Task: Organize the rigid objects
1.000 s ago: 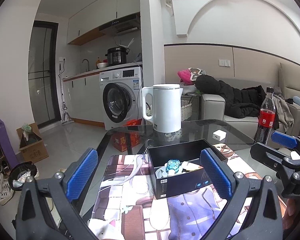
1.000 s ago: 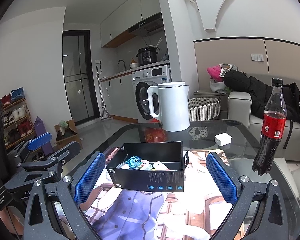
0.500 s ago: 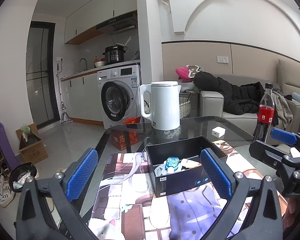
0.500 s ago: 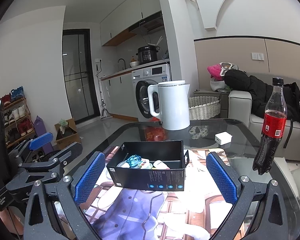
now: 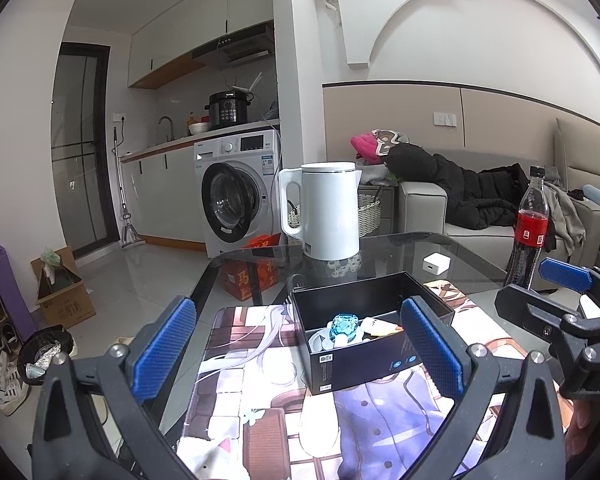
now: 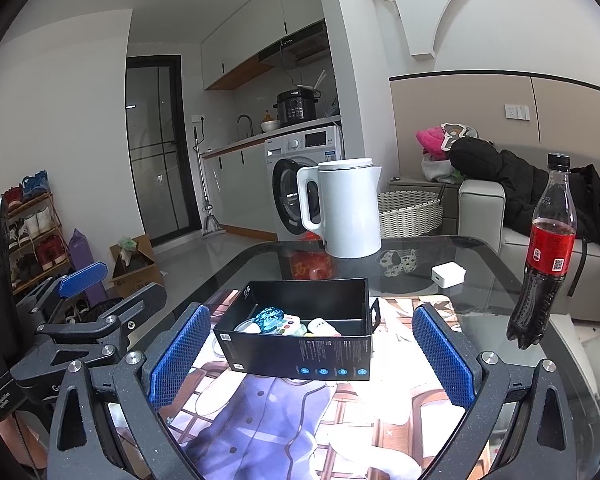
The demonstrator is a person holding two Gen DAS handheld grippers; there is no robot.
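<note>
Gaping empty, both hand-held grippers [image 5: 300, 348] [image 6: 310, 356] face the crosswise-lying black box [image 6: 300, 340].

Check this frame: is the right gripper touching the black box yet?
Apart. In the right wrist view the right gripper stands open, its blue pads clear of the black box, with printed mat showing between.

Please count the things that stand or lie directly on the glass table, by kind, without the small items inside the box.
Black box: 1
White kettle: 1
Cola bottle: 1
White charger block: 1
Printed mat: 1
Total: 5
</note>
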